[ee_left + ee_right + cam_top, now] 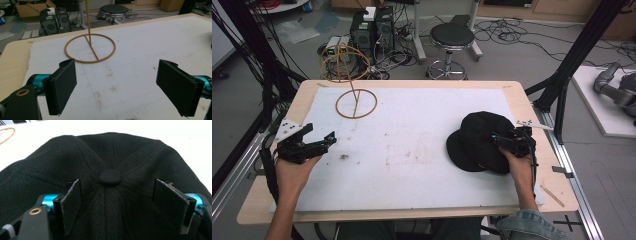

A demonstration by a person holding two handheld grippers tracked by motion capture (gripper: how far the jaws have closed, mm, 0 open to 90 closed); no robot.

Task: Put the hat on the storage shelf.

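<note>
Your right gripper, jaws wide, straddles the black cap crown; lower evenly before pinching its button. Left gripper open, empty

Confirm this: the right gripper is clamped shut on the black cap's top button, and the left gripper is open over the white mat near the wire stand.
Not quite. The right gripper is open, its jaws spread either side of the black cap's top button, as the right gripper view shows. The left gripper is indeed open over the white mat near the wire stand.
</note>
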